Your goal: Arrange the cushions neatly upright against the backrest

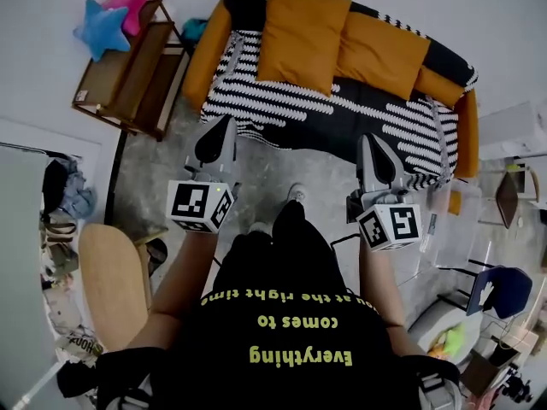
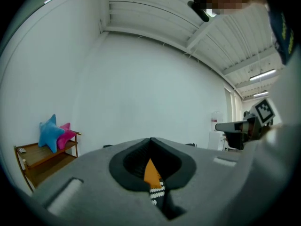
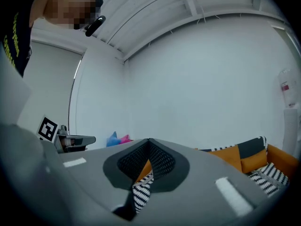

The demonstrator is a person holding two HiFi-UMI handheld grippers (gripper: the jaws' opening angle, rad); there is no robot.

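Note:
In the head view a sofa (image 1: 342, 114) with a black-and-white striped seat runs across the top. Two orange cushions lean upright against its backrest, a larger one (image 1: 302, 32) on the left and a second one (image 1: 382, 54) to its right. My left gripper (image 1: 222, 128) is shut and empty, held over the floor just in front of the sofa's left end. My right gripper (image 1: 369, 142) is also shut and empty, in front of the sofa's right half. Neither touches a cushion. In the right gripper view the sofa (image 3: 256, 161) shows at the right edge, past the closed jaws.
A wooden shelf (image 1: 128, 71) stands left of the sofa with a blue star cushion (image 1: 101, 26) and a pink one (image 1: 128, 2) on it. A round wooden table (image 1: 111, 284) is at my left. A blue chair (image 1: 504, 290) and clutter fill the right side.

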